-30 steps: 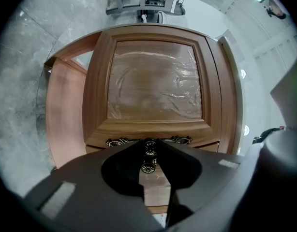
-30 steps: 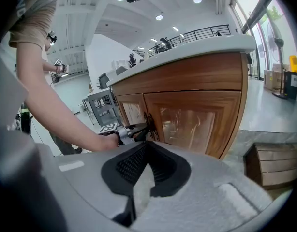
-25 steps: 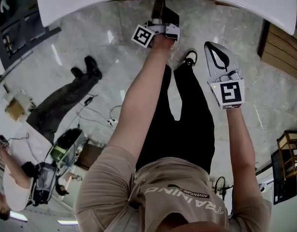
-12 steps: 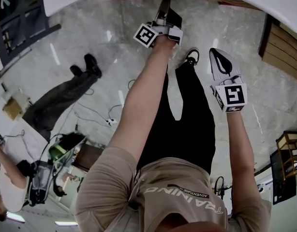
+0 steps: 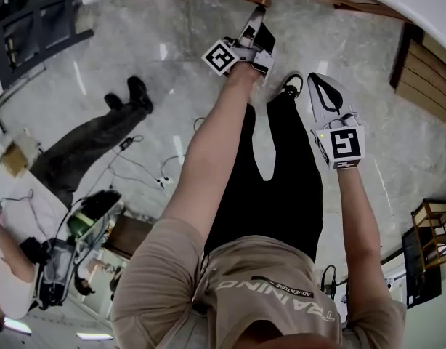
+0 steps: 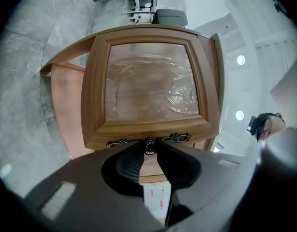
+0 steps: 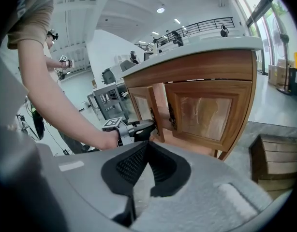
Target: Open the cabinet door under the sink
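The right gripper (image 7: 147, 144) is hanging short of the cabinet door (image 6: 97, 95) and off to the right of it. Its jaws are pressing tip to tip with nothing between them. Ahead of it, the left gripper (image 5: 262, 6) is reaching level to the door's free edge, and its jaws are clamping the small round black knob (image 6: 149, 147). Dark scrolled metal fittings (image 6: 180, 138) are running along the door edge on both sides of that knob.

The door itself is standing ajar, swung out from the cabinet front under the white countertop (image 7: 201, 45). Its wooden frame is holding a central panel covered in crinkled clear film (image 6: 151, 83). Beside the door's hinge side, bare wood of the cabinet's inside (image 6: 61, 105) is showing. On the side of the door towards the right gripper, the neighbouring door (image 7: 206, 112) is sitting shut in the same front.

Beyond the cabinet on that same side, a slatted wooden crate (image 7: 276, 153) is resting on the grey marble floor (image 5: 136, 57).
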`<state>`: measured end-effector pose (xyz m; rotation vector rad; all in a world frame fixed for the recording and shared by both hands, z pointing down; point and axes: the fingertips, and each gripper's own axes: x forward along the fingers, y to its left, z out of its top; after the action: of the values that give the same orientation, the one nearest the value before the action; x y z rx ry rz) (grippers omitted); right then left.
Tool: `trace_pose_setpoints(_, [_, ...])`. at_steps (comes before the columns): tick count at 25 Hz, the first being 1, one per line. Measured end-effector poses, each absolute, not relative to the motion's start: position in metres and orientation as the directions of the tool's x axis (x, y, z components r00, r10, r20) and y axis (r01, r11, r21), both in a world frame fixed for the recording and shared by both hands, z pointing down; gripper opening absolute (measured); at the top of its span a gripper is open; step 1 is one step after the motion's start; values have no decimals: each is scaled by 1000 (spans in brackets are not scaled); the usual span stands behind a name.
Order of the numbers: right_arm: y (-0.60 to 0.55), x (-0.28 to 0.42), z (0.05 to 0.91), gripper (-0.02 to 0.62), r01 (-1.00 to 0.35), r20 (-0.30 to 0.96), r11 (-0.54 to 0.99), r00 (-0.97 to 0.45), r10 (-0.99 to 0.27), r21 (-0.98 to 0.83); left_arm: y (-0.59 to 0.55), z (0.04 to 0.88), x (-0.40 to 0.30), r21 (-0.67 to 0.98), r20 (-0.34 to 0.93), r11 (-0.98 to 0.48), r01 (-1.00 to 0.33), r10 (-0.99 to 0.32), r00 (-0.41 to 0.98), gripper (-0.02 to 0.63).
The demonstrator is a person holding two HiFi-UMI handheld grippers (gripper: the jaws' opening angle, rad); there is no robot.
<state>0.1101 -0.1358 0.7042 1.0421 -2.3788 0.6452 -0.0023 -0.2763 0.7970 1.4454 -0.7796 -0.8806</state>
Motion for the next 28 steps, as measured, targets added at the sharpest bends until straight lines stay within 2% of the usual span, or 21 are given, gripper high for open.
trace_pose_setpoints(28, [-84, 58, 695, 3, -820, 596, 530, -542, -593, -218, -211, 800, -40, 999, -39, -28, 28, -724, 688, 92])
